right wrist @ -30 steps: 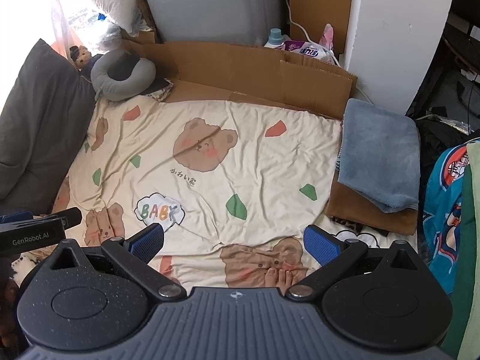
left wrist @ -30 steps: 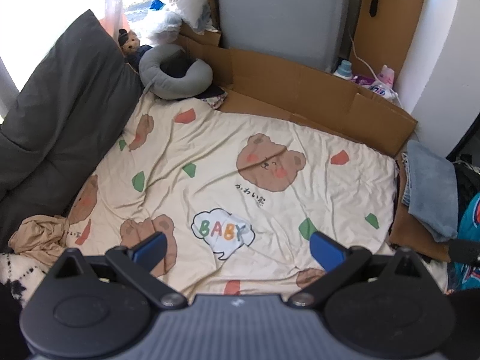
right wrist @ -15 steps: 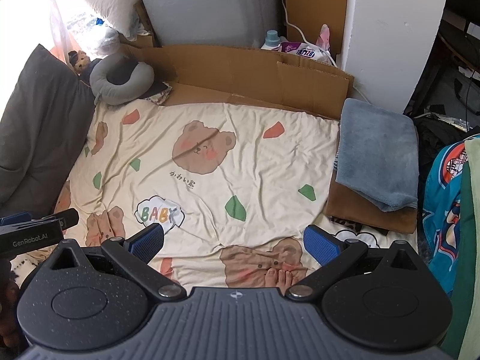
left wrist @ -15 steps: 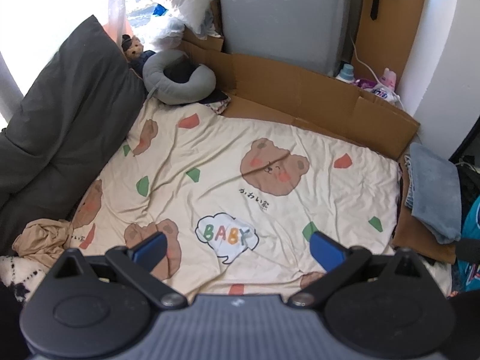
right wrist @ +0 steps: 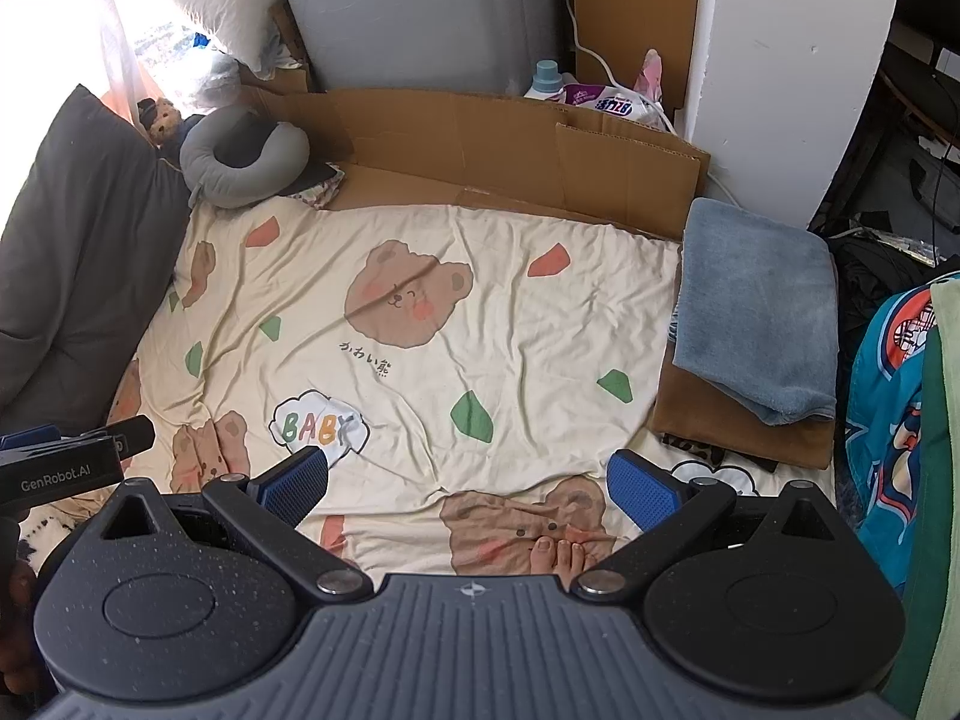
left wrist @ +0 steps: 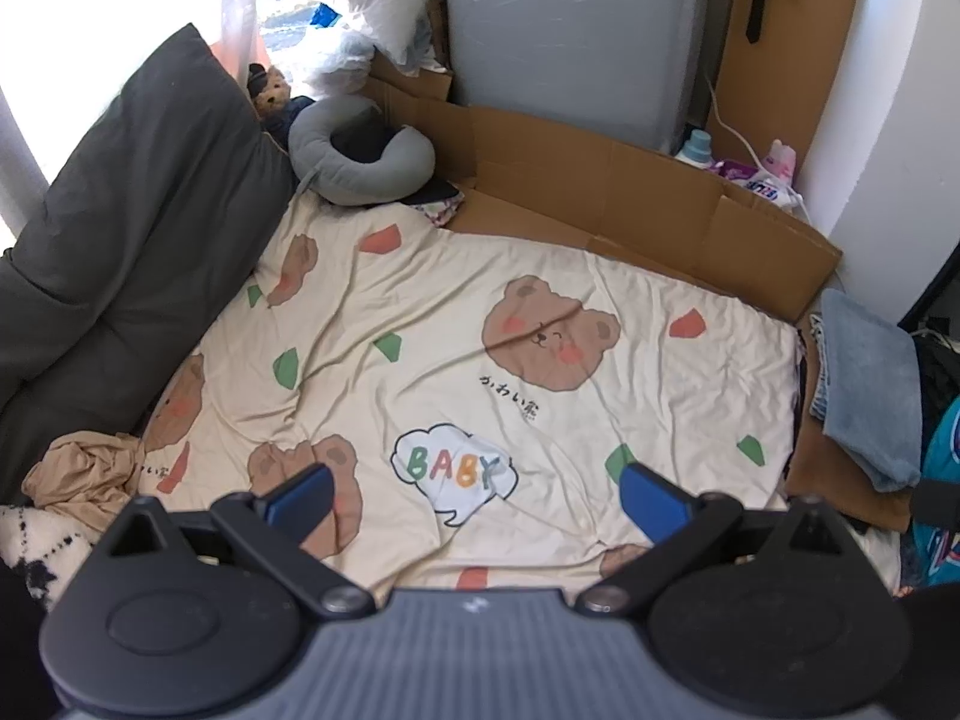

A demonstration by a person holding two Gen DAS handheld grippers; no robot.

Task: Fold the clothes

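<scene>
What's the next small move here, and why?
Probably swing the left tool toward the crumpled tan garment at the bed's left edge and bring it onto the bear-print sheet. Both tools are open and hold nothing; the right tool hovers over bare sheet. The folded blue towel on the right already looks done.

The bedsheet [right wrist: 540,324] is thin, creased matt cloth; the blue towel [right wrist: 756,312] looks fleecy; the cardboard [right wrist: 510,138] is plain matt paperboard.
</scene>
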